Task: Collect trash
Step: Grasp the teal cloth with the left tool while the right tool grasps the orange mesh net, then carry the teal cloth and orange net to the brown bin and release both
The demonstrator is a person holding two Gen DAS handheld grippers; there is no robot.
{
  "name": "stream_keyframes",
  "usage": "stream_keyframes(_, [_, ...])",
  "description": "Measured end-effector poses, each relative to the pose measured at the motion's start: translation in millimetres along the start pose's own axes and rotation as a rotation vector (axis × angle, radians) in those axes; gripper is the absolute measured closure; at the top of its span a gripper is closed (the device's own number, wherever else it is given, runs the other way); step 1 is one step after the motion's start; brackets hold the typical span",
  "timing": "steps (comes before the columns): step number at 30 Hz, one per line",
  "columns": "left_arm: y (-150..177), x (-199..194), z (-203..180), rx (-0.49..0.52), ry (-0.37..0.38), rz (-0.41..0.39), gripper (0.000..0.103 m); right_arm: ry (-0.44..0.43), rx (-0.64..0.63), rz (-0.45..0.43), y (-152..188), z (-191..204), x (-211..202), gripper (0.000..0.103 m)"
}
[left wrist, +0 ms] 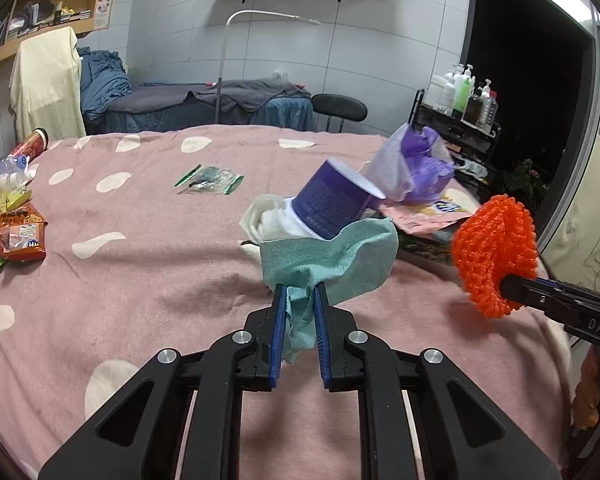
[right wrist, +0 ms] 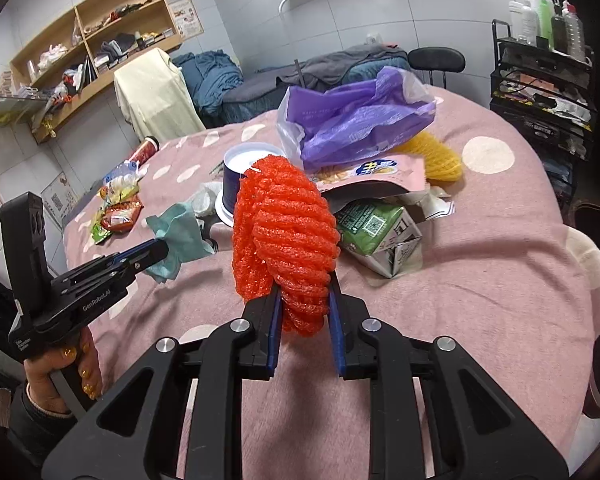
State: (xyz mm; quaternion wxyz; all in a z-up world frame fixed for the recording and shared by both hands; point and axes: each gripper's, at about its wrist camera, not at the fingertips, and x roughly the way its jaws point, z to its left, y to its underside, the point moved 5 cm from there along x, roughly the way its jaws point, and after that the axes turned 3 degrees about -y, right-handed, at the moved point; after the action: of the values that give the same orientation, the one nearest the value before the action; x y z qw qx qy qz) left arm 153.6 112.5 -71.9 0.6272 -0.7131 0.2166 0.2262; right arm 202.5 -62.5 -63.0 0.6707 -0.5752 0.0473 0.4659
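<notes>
Orange foam netting point(right wrist: 288, 240) in right claw point(right wrist: 304, 308), crumpled teal cloth point(left wrist: 332, 260) in left claw point(left wrist: 300, 300).

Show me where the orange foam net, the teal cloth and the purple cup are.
orange foam net point(right wrist: 288, 236): right wrist view, middle of the mesh.
teal cloth point(left wrist: 328, 260): left wrist view, its spread part.
purple cup point(left wrist: 332, 200): left wrist view, side wall.
</notes>
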Motion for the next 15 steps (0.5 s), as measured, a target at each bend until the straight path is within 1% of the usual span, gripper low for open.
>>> stream_keyframes(6, [-1.8,-16.9,-33.9,0.017,0.062,-0.041,0.089,0.021,0.027,-0.074,3.5,-15.5,-31.3,0.082])
stream_keyframes(10, [-2.8,-19.5,-60.9,0.049,0.115,-0.051,0.089,0.077,0.042,-0.138,5.6,-33.4,-58.0,0.082])
stream_keyframes(15, [-2.6,-14.5,-103.1,0.107,0.194,-0.048,0.089,0.173,0.098,-0.215,9.5,-72.5,-94.9,0.082])
